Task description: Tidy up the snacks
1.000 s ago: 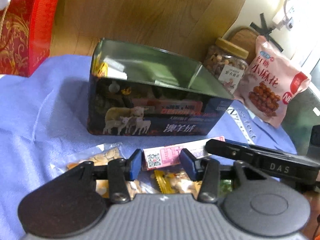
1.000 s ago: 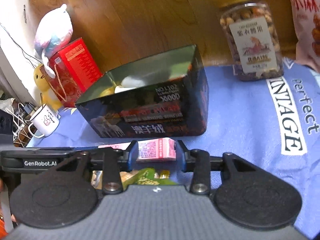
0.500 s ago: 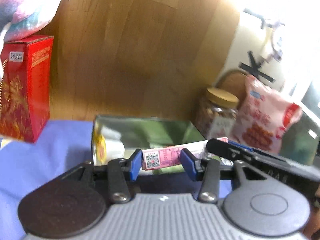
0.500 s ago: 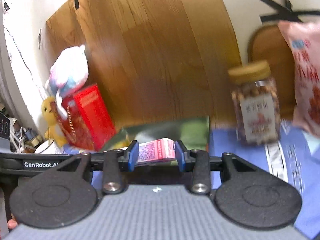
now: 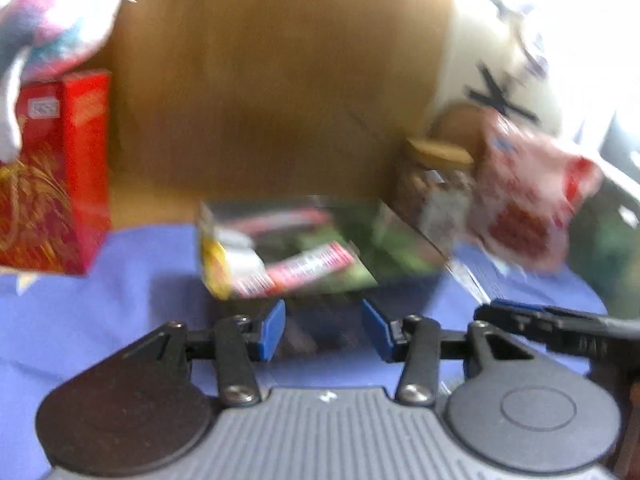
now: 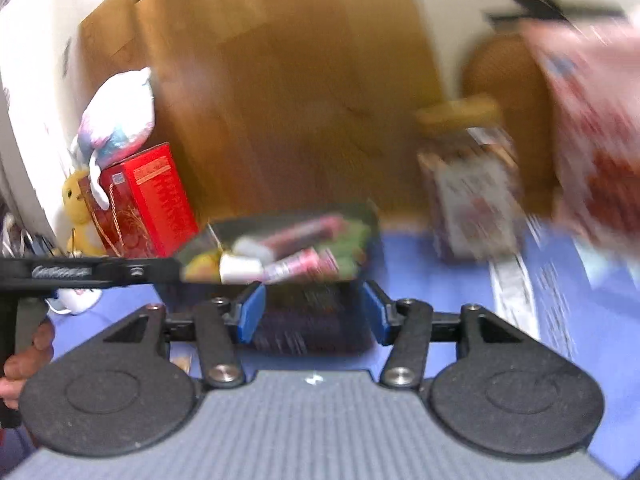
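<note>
Both views are motion-blurred. The open metal tin (image 5: pixel 404 240) stands on the blue cloth (image 5: pixel 120 300) just beyond both grippers. A long pink snack pack (image 5: pixel 308 266) lies slanted inside it beside a white and a yellow packet; its image is mirrored on the shiny back wall. My left gripper (image 5: pixel 323 330) hovers in front of the tin, blue pads apart, nothing between them. In the right wrist view the same pink pack (image 6: pixel 300 266) rests in the tin (image 6: pixel 366 220). My right gripper (image 6: pixel 312 312) has its jaws opening, with nothing between them.
A red gift box (image 5: pixel 60 176) with a plush toy (image 5: pixel 52 28) on top stands at the left. A nut jar (image 5: pixel 436 188) and a pink snack bag (image 5: pixel 528 208) stand at the right. A wooden board rises behind. A hand (image 6: pixel 24 360) holds the left gripper's handle.
Both grippers held the pink pack by its ends and lifted it over the tin. Now it lies inside the tin, both pairs of pads are empty, and the right jaws stand wider.
</note>
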The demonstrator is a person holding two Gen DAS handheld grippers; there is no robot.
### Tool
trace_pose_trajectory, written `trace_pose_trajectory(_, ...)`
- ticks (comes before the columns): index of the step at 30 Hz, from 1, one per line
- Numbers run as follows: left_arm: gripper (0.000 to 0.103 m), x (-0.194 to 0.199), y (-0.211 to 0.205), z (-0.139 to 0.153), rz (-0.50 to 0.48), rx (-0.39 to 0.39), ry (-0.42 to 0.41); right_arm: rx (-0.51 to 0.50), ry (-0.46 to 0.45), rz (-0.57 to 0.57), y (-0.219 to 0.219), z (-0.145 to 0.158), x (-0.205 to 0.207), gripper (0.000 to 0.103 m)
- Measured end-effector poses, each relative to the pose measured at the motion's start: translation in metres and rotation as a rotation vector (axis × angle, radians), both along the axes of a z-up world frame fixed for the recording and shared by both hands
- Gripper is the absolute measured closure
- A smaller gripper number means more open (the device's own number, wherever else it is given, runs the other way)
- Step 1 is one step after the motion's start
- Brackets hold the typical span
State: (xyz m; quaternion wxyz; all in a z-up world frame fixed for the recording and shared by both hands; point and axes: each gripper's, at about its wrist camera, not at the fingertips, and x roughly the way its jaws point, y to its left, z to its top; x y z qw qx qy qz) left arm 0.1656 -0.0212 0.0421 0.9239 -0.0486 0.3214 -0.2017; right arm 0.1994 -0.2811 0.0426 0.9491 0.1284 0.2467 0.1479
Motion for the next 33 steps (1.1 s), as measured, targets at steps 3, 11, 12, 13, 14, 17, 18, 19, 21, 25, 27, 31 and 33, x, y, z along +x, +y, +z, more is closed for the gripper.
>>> trace_pose_trajectory(3,0.060,-0.019,-0.025,-0.009,-0.067,0.024,0.005,0.118,0.080,-0.050,-0.032,-0.020,-0.030,0.046)
trace_pose_trajectory(11,0.060,-0.049,-0.071,-0.038,-0.109,0.205,0.014,0.027,0.071,0.009,0.000,-0.036,-0.092,0.050)
trace_pose_trajectory(12,0.060,-0.054,-0.072,-0.037,-0.104,0.234,0.002,0.009,0.062,0.024,0.003,-0.035,-0.101,0.049)
trace_pose_trajectory(13,0.060,-0.058,-0.074,-0.036,-0.098,0.270,-0.014,0.002,0.062,0.042,0.005,-0.036,-0.108,0.048)
trace_pose_trajectory(14,0.060,-0.061,-0.078,-0.036,-0.088,0.316,-0.028,0.005,0.065,0.059,0.004,-0.036,-0.112,0.048)
trace_pose_trajectory(17,0.060,-0.065,-0.089,-0.040,-0.067,0.419,-0.068,0.035,0.064,0.075,0.000,-0.035,-0.123,0.047)
trace_pose_trajectory(18,0.060,-0.065,-0.091,-0.041,-0.064,0.428,-0.071,0.044,0.062,0.064,-0.002,-0.035,-0.125,0.047)
trace_pose_trajectory(19,0.060,-0.065,-0.091,-0.041,-0.060,0.431,-0.071,0.054,0.061,0.054,-0.004,-0.035,-0.127,0.047)
trace_pose_trajectory(21,0.060,-0.064,-0.090,-0.040,-0.051,0.427,-0.064,0.082,0.063,0.035,-0.008,-0.036,-0.130,0.047)
trace_pose_trajectory(25,0.061,-0.065,-0.090,-0.039,-0.047,0.431,-0.064,0.125,0.063,0.008,-0.016,-0.033,-0.129,0.047)
trace_pose_trajectory(27,0.061,-0.064,-0.090,-0.040,-0.050,0.435,-0.065,0.153,0.064,0.001,-0.021,-0.033,-0.128,0.047)
trace_pose_trajectory(31,0.061,-0.062,-0.089,-0.040,-0.053,0.427,-0.060,0.196,0.073,-0.001,-0.028,-0.033,-0.123,0.047)
trace_pose_trajectory(33,0.061,-0.060,-0.087,-0.040,-0.055,0.420,-0.054,0.206,0.081,0.003,-0.028,-0.034,-0.120,0.047)
